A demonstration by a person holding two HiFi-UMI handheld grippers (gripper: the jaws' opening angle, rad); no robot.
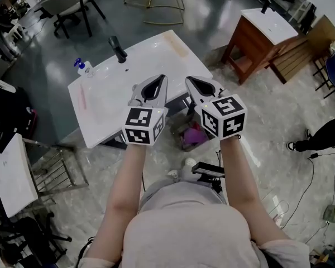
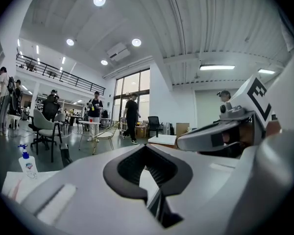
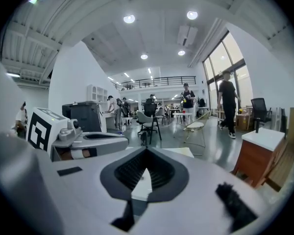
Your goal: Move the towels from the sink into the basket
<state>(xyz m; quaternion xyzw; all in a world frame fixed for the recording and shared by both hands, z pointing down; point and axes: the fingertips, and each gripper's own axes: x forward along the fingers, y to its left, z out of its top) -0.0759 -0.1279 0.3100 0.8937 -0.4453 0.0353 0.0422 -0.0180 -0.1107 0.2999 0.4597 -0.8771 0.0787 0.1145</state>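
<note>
Grippers side by side, held out level above the near edge of the white sink (image 1: 100, 102). The left gripper (image 1: 158, 78) has its jaws pressed together with nothing between them, and its own view looks out over the counter into an open hall where people stand. The right gripper (image 1: 191, 80) is pressed together too, tips meeting and empty, just beside its partner but not touching it. Down on the floor, near the sink's near right corner and showing between the two forearms, sits the basket (image 1: 185, 145) with a pink towel (image 1: 195, 133) bunched inside. On the far side of the sink stands a black tap (image 1: 118, 49), and a soap bottle (image 1: 81, 67) with a blue pump sits at the far left corner. Well off to the far right is a wooden vanity (image 1: 257, 35) with a white top.
</note>
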